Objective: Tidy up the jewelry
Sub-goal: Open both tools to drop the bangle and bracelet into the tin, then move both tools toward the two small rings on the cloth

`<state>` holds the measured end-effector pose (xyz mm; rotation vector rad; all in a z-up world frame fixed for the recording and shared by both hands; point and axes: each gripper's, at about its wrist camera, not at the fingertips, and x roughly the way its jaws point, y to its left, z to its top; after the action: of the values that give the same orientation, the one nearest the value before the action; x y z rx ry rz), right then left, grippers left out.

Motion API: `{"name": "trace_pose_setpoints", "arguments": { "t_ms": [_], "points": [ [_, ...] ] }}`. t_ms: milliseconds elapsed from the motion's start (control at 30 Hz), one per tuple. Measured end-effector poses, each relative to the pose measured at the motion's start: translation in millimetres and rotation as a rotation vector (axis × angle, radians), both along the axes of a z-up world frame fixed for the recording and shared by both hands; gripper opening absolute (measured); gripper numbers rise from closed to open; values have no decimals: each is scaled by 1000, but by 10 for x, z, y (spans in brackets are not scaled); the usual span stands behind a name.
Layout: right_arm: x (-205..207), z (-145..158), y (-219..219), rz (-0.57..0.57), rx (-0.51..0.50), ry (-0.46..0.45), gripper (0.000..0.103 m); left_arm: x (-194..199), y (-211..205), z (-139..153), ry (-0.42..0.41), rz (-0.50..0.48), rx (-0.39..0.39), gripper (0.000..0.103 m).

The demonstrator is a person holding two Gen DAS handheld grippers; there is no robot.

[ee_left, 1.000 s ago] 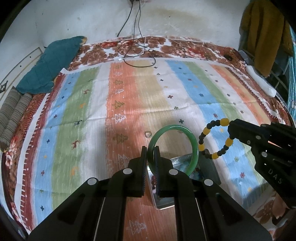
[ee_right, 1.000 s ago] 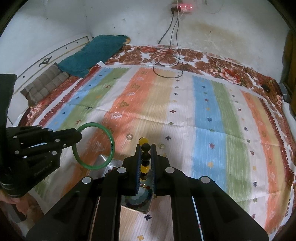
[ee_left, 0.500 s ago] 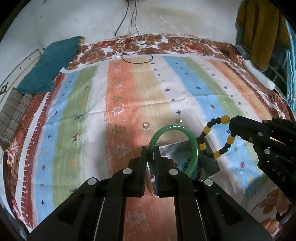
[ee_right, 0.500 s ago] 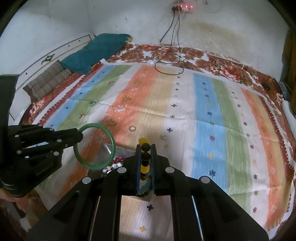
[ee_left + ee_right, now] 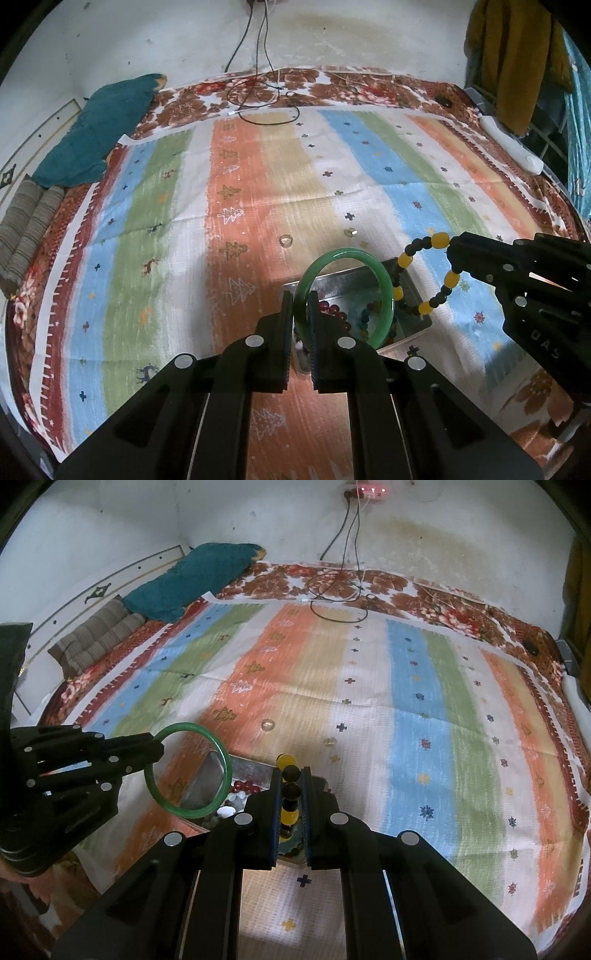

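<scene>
A striped cloth [image 5: 258, 177] in orange, blue, green and white covers a floral bedspread [image 5: 436, 602]. At its far left corner lie a teal cushion [image 5: 192, 579] and striped bolsters [image 5: 26, 229]. Cables [image 5: 343, 546] hang down the stained white wall [image 5: 332, 33].

The left gripper [image 5: 301, 302] is held forward and angled downward, its two black fingers [image 5: 284, 321] drawn nearly together and pinching a thin ring edge between them. The right gripper [image 5: 291, 779] comes in from the right side at a similar downward tilt, its fingers [image 5: 275, 805] closed tight on a beaded strand. The two grippers sit near each other, tips apart.
</scene>
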<state>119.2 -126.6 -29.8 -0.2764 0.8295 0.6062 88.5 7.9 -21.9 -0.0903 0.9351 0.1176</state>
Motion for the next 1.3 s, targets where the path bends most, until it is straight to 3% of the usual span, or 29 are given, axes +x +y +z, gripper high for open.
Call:
{"name": "trace_pose_setpoints", "arguments": {
  "t_ms": [167,367,733,1300],
  "points": [
    [33,-33,-10,-20,-7,22,12,11,-8,-30,22,-1,-22,11],
    [123,-62,-71,-64,-16,37,24,23,44,-34,30,32,-31,16],
    [239,-145,-64,-82,-35,78,37,106,189,-82,47,75,-37,43],
    [464,-216,20,-105,-56,112,53,349,373,-119,57,110,-88,66]
  ]
}}
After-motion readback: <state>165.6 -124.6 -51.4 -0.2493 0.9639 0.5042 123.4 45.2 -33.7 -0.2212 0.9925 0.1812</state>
